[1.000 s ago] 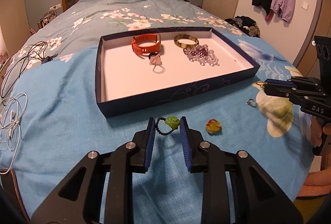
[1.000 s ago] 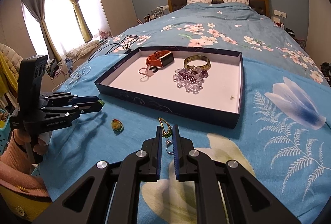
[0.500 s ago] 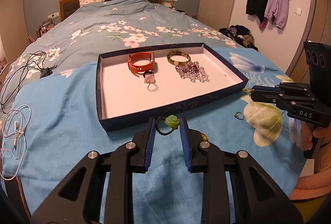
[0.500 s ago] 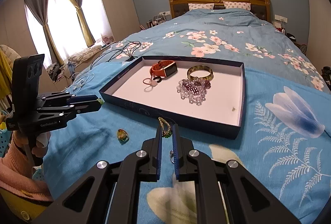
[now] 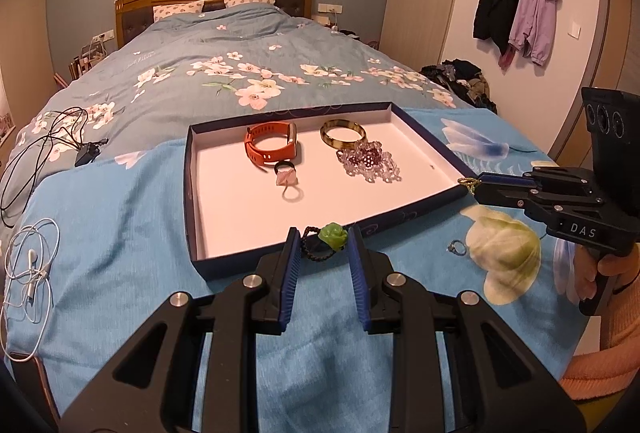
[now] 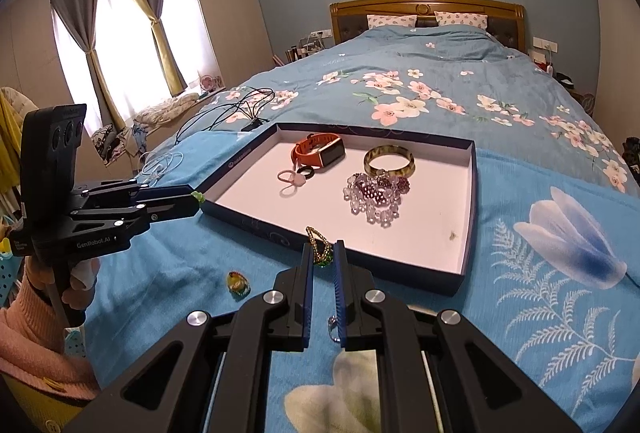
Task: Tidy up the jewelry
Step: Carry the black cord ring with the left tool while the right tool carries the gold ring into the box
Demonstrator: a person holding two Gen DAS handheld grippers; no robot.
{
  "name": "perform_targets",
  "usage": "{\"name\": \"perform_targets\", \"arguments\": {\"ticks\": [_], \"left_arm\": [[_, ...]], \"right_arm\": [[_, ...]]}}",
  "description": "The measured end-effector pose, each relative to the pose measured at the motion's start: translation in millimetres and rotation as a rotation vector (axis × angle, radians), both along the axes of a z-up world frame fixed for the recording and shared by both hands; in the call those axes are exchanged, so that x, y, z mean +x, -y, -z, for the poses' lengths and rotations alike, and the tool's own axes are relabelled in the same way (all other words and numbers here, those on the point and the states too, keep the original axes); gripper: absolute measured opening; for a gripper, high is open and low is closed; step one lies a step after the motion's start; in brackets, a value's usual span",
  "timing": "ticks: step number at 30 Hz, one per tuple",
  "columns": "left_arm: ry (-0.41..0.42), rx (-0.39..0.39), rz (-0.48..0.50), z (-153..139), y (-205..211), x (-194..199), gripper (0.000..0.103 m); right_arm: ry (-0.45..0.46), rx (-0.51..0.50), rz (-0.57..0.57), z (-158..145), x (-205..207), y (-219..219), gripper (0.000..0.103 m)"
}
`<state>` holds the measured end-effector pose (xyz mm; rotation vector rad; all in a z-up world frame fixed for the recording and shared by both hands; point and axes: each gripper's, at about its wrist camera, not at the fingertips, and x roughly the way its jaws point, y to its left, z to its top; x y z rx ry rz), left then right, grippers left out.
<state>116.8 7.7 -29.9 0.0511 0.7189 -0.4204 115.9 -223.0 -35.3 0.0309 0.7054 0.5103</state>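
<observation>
My left gripper (image 5: pixel 323 246) is shut on a black beaded bracelet with a green rose (image 5: pixel 333 236), held above the bedspread just before the near wall of the dark blue tray (image 5: pixel 280 253). My right gripper (image 6: pixel 323 253) is shut on a gold and green brooch (image 6: pixel 320 249), also lifted near the tray's front edge (image 6: pixel 360 265). The tray holds an orange watch (image 5: pixel 271 147), a brown bangle (image 5: pixel 343 133), purple beads (image 5: pixel 370 163) and a pink ring (image 5: pixel 286 179). A silver ring (image 5: pixel 457 247) and a yellow-red ring (image 6: pixel 238 283) lie on the bedspread.
Black cables (image 5: pixel 48 141) and white earphones (image 5: pixel 30 265) lie on the bed to the left of the tray. The headboard and pillows are far behind. Coats hang on the right wall (image 5: pixel 516 5).
Both grippers have risen with their pieces and moved toward the tray. The green rose bracelet and the brooch have left the bedspread.
</observation>
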Motion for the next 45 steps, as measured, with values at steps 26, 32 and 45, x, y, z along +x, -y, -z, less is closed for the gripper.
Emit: {"name": "perform_targets", "arguments": {"ticks": [26,32,45], "left_arm": [[0.02,0.012,-0.008,-4.4,10.4,28.2,0.024],[0.013,0.012,-0.019,-3.4,12.1,44.3,0.024],[-0.002,0.019,-0.027,4.0,14.8,63.2,0.024]], "right_arm": [[0.003,0.002,0.005,-6.3,38.6,-9.2,0.008],[-0.008,0.003,0.007,-3.7,46.0,-8.4,0.008],[-0.049,0.006,0.016,5.9,66.6,-10.5,0.008]]}}
